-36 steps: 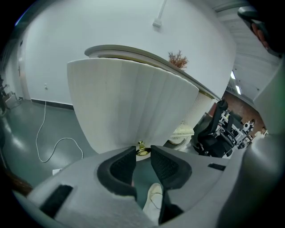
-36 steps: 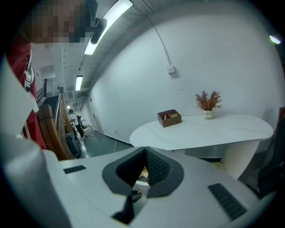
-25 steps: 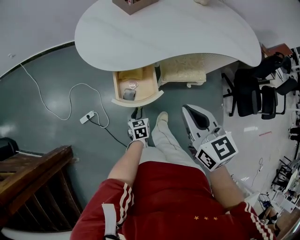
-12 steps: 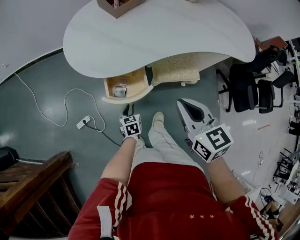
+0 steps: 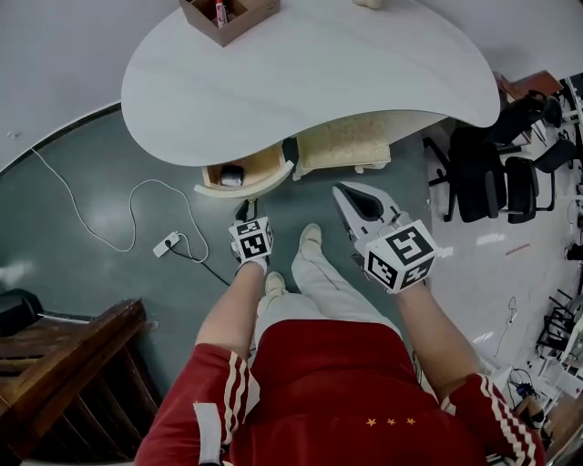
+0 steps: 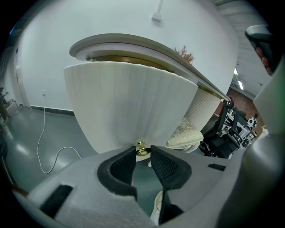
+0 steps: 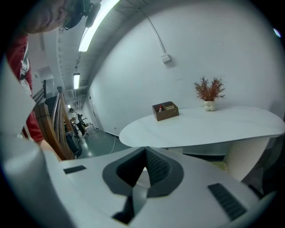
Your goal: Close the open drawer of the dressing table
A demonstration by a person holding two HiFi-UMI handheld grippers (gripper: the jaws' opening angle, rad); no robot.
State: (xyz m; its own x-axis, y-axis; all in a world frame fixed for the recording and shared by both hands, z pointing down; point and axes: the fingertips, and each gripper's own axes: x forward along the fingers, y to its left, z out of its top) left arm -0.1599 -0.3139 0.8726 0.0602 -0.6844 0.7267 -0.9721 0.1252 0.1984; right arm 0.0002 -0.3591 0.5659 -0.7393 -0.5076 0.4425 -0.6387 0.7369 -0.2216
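two grippers show: left gripper is clamped on the brass knob of the drawer, which juts slightly from the dressing table at 12 o'clock. right gripper, at 3 o'clock, has its jaws together, empty.

Box on tabletop, drawer beneath (left end), chairs right

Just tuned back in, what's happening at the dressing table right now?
The person stands at the dressing table with a gripper in each hand. The left gripper is at the front of the drawer, and its jaws appear closed on the gold knob. The drawer is only part-way open, not yet shut. The right gripper is shut and empty, and is held clear off to the right.
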